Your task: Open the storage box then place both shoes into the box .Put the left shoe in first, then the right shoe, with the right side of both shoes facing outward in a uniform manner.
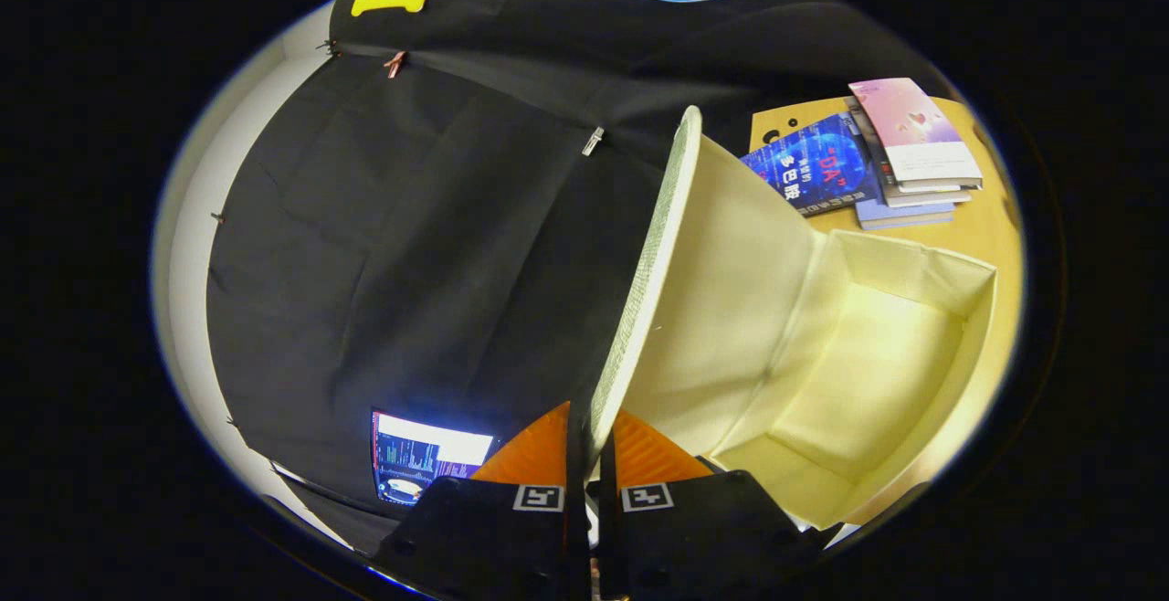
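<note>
The view is rolled sideways. A cream storage box (877, 373) stands on the wooden table with its inside bare and showing. Its lid (731, 309) is swung up, and the lid's woven edge (644, 295) runs away from my fingers. My gripper (592, 441) is shut on the near edge of that lid, one finger on each face. The box's interior lies beyond and to one side of the fingers. I see no shoes.
A stack of several books (877, 158) lies on the wooden table (991, 226) past the box. The booth's black cloth wall (411, 245) hangs on the other side of the lid, with a lit screen (425, 464) near my fingers.
</note>
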Demonstrator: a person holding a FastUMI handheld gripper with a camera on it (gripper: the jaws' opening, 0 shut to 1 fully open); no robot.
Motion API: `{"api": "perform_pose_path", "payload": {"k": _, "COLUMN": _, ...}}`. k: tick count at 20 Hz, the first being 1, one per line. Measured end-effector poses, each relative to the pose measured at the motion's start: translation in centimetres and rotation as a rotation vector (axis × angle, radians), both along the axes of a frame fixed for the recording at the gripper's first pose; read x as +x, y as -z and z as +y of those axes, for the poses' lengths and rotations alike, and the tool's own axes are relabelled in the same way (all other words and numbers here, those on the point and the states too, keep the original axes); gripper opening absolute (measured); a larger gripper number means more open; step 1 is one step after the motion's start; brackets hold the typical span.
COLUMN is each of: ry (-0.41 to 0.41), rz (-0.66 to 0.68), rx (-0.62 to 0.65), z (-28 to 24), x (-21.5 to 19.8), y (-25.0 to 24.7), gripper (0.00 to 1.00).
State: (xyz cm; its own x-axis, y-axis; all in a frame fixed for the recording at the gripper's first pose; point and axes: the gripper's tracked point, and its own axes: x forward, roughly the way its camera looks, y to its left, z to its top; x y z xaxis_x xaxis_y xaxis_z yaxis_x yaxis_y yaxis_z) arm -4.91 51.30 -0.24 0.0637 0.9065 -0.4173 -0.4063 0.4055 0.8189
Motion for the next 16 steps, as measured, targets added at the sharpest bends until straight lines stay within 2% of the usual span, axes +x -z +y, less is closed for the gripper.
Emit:
{"api": "perform_pose_path", "payload": {"k": 4, "ry": -0.024, "rz": -0.035, "rx": -0.018, "z": 5.4, "x": -0.5, "y": 1.8, "gripper": 0.10}}
{"api": "perform_pose_path", "payload": {"k": 6, "ry": -0.037, "rz": -0.075, "rx": -0.051, "z": 6.9, "x": -0.4, "y": 3.5, "gripper": 0.16}}
{"api": "perform_pose_path", "payload": {"k": 8, "ry": -0.038, "rz": -0.147, "rx": -0.102, "z": 6.9, "x": 0.1, "y": 5.0, "gripper": 0.36}}
{"api": "perform_pose_path", "payload": {"k": 10, "ry": -0.029, "rz": -0.277, "rx": -0.155, "z": 5.2, "x": 1.0, "y": 6.1, "gripper": 0.68}}
{"api": "perform_pose_path", "payload": {"k": 14, "ry": 0.052, "rz": -0.482, "rx": -0.183, "z": 0.1, "x": 2.4, "y": 4.2, "gripper": 0.97}}
{"api": "perform_pose_path", "payload": {"k": 16, "ry": 0.116, "rz": -0.571, "rx": -0.198, "z": -3.8, "x": 3.6, "y": 2.6, "gripper": 0.98}}
